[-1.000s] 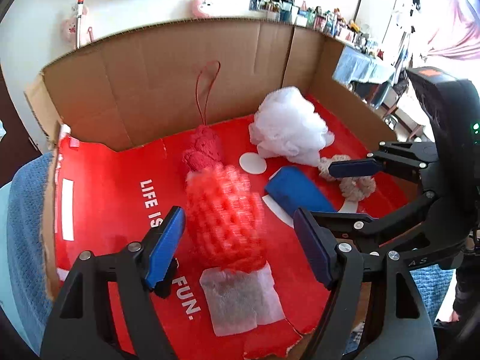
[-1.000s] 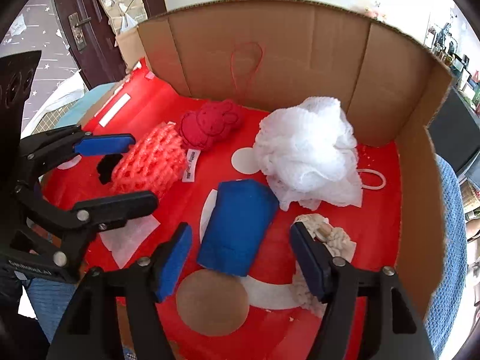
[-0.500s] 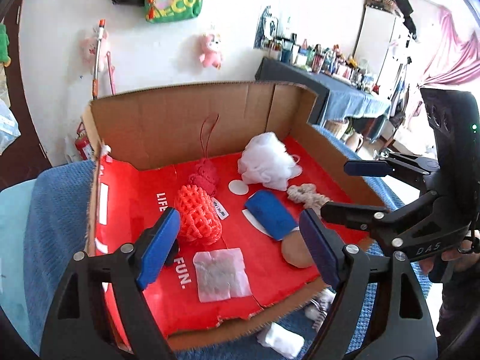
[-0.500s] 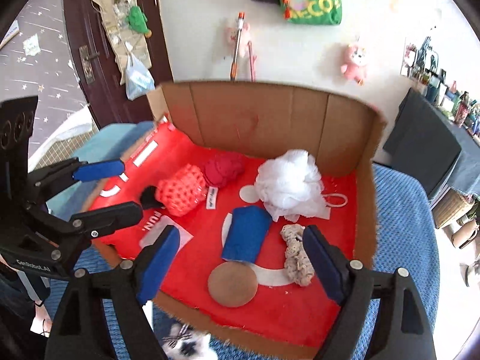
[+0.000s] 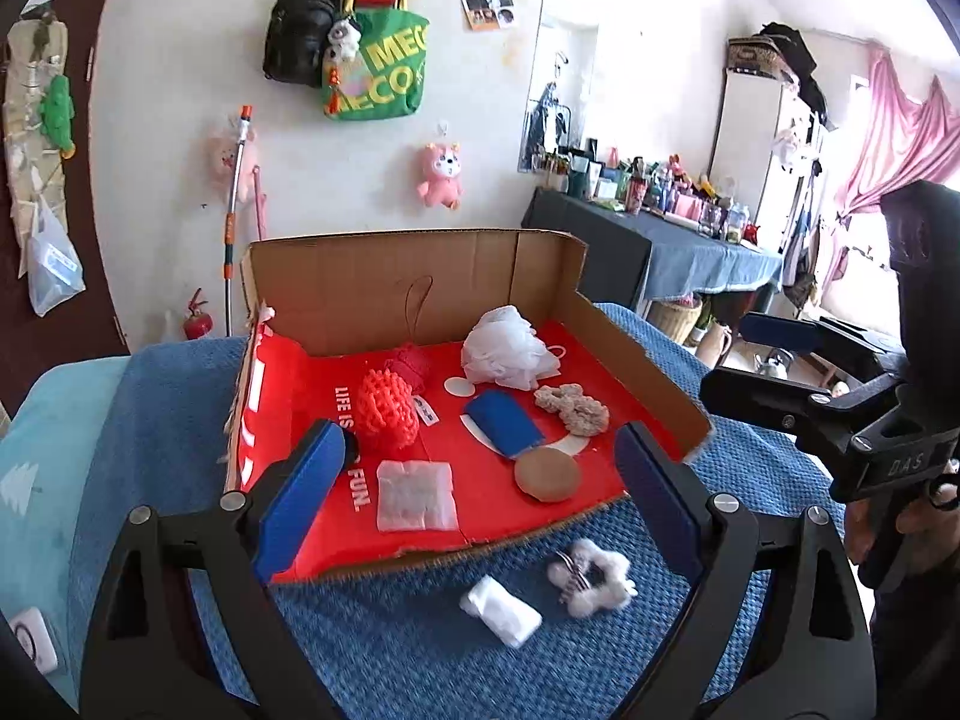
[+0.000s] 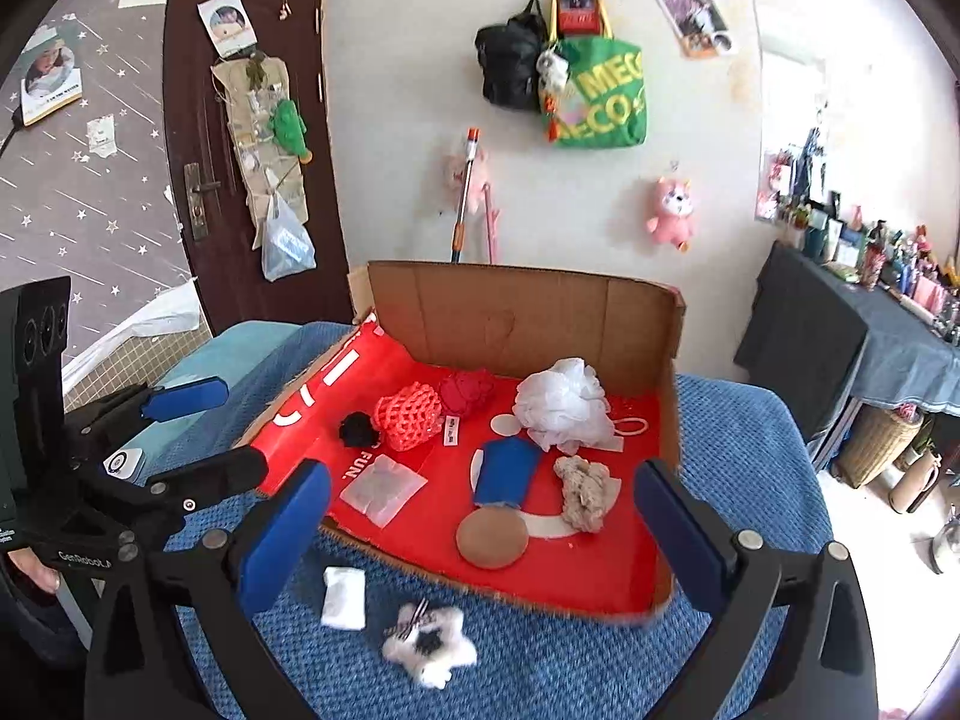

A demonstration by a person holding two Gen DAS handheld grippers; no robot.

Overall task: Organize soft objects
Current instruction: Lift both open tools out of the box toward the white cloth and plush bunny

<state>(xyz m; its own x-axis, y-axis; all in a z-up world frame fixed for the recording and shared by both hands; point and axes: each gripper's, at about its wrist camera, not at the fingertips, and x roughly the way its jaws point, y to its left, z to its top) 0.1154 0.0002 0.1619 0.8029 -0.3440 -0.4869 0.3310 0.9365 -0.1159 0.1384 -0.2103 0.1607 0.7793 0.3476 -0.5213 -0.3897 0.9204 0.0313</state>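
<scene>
An open cardboard box [image 5: 420,282] [image 6: 636,312] with a red floor holds several soft things: a red mesh ball [image 5: 387,405] [image 6: 409,414], a white pouf [image 5: 507,348] [image 6: 564,402], a blue sponge [image 5: 504,429] [image 6: 505,471], a beige knot [image 5: 570,408] [image 6: 585,489], a brown pad [image 5: 547,474] [image 6: 492,537] and a gauze square [image 5: 415,495] [image 6: 383,487]. A white wad [image 5: 501,611] [image 6: 343,597] and a fluffy white clip [image 5: 591,579] [image 6: 429,648] lie on the blue cloth in front of the box. My left gripper [image 5: 474,492] and right gripper [image 6: 486,540] are open, empty, held back above the cloth.
A blue textured cloth [image 5: 420,648] [image 6: 738,438] covers the surface under the box. A small white device [image 6: 123,462] lies at the left. A cluttered dark table [image 5: 660,234] stands at the right, a door [image 6: 240,138] at the back left.
Both grippers have pulled back and up out of the box, still open and empty. The box now shows whole, and the wad and clip on the cloth have come into view.
</scene>
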